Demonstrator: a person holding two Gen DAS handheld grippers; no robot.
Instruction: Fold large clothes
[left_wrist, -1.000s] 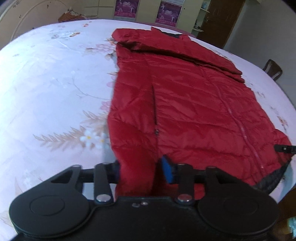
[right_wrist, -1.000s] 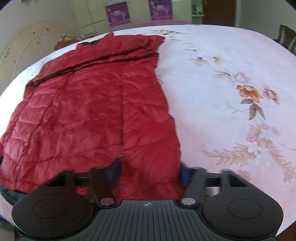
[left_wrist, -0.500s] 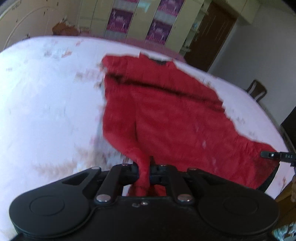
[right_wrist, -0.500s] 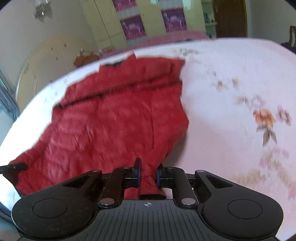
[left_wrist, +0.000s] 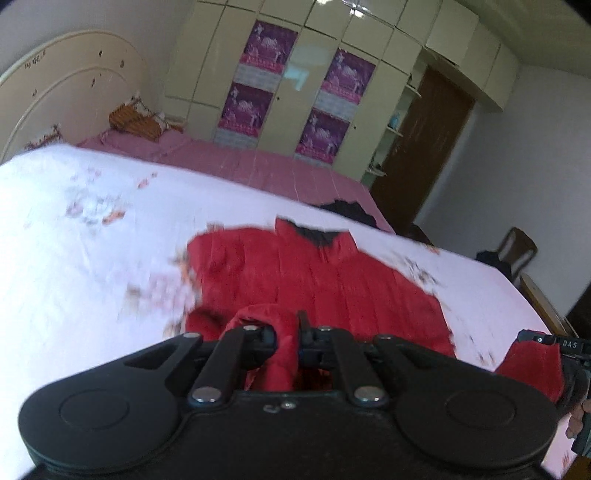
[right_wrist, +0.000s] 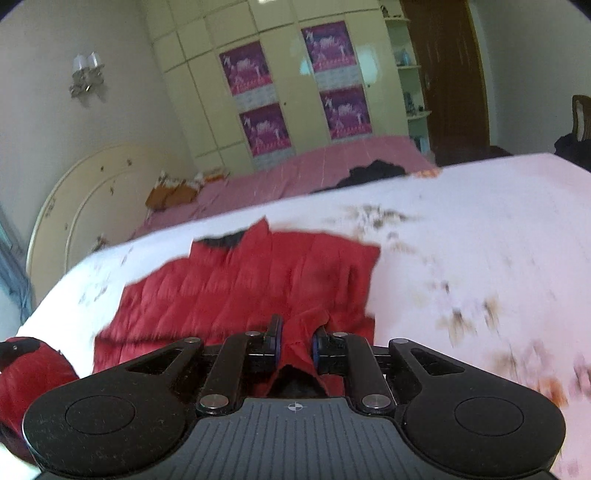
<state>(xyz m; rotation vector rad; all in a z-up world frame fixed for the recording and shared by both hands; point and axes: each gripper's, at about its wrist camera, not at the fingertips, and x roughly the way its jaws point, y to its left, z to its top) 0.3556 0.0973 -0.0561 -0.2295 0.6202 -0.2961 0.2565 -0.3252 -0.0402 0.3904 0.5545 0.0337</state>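
Observation:
A red quilted jacket (left_wrist: 325, 280) with a black collar lining lies on a white flowered sheet (left_wrist: 74, 258); it also shows in the right wrist view (right_wrist: 251, 284). My left gripper (left_wrist: 286, 338) is shut on a bunch of the jacket's hem and holds it lifted. My right gripper (right_wrist: 295, 341) is shut on the hem's other corner, also lifted. Each view shows the other gripper with red cloth at its edge: the right gripper (left_wrist: 546, 343) and the left gripper (right_wrist: 18, 349). Both views are blurred by motion.
Beyond the sheet lies a pink bedspread (left_wrist: 258, 166) with a dark garment (left_wrist: 343, 208) on it. A cream headboard (left_wrist: 55, 92), a wardrobe with purple posters (left_wrist: 288, 92), a brown door (left_wrist: 424, 147) and a chair (left_wrist: 517, 251) stand around.
Both grippers closed on the jacket's hem, lifted it and carried it toward the collar. The visible flat part of the jacket has grown shorter and the cameras have tilted up.

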